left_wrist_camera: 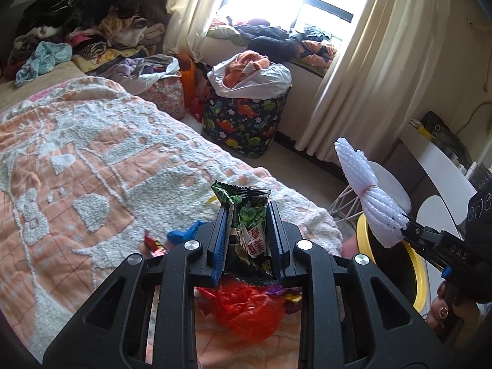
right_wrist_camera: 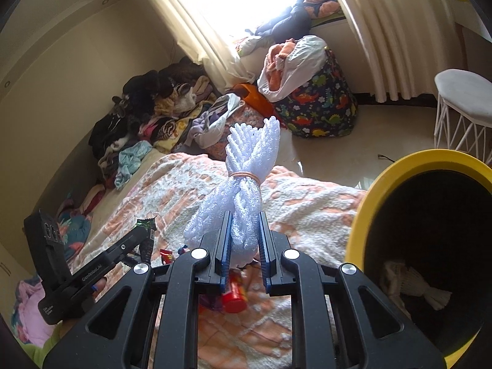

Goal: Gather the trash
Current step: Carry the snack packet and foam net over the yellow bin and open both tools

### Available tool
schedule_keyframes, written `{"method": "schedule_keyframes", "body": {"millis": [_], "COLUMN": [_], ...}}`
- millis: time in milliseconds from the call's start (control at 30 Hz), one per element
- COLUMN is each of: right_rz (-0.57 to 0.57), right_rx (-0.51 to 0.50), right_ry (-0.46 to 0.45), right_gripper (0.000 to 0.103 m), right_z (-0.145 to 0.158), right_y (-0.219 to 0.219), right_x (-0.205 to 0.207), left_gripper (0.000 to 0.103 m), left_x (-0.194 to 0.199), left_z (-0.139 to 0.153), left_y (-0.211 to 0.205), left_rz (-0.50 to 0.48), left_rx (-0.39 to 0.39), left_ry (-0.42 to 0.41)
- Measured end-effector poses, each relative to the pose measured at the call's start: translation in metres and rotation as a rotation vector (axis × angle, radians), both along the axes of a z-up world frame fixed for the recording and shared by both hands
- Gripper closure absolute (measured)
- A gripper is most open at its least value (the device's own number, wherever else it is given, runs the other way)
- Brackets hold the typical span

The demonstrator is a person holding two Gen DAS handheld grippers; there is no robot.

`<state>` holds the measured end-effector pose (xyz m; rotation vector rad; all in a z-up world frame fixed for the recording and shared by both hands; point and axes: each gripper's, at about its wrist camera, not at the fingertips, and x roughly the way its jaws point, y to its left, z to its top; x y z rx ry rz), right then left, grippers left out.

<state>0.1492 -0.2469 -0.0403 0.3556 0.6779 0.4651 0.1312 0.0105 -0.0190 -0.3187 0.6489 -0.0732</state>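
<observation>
My left gripper (left_wrist_camera: 248, 207) is shut on a green snack wrapper (left_wrist_camera: 249, 215) and holds it above the orange-and-white blanket (left_wrist_camera: 92, 169). More trash lies below it: a red plastic bag (left_wrist_camera: 246, 307), a blue scrap (left_wrist_camera: 184, 233) and a small red wrapper (left_wrist_camera: 153, 244). My right gripper (right_wrist_camera: 244, 215) is shut on a white foam net bundle (right_wrist_camera: 246, 178) tied with a rubber band, just left of the yellow-rimmed bin (right_wrist_camera: 369, 203). In the left wrist view the bundle (left_wrist_camera: 366, 190) hangs over the bin's rim (left_wrist_camera: 418, 276). The bin holds a pale crumpled item (right_wrist_camera: 409, 279).
A dinosaur-print hamper (left_wrist_camera: 246, 123) full of clothes stands on the floor by the window. Piled clothes (left_wrist_camera: 86, 24) cover the bed's far end. A white wire-legged stool (right_wrist_camera: 464, 104) stands right of the bin. A red can-like item (right_wrist_camera: 235, 298) lies on the blanket.
</observation>
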Motion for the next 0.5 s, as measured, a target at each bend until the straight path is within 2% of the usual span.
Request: {"method": "schedule_keyframes", "body": {"millis": [500], "right_rz": [-0.13], "right_rx": [0.032], "right_ry": [0.014], "right_gripper": [0.087], "right_z": [-0.007], "right_y": [-0.063], "right_x": [-0.015], "left_gripper": [0.084], "left_x": [0.003], "left_z": [0.006], "left_y": [-0.06], "left_rz": [-0.121], "left_rx": [0.028], "left_ry": [-0.012]}}
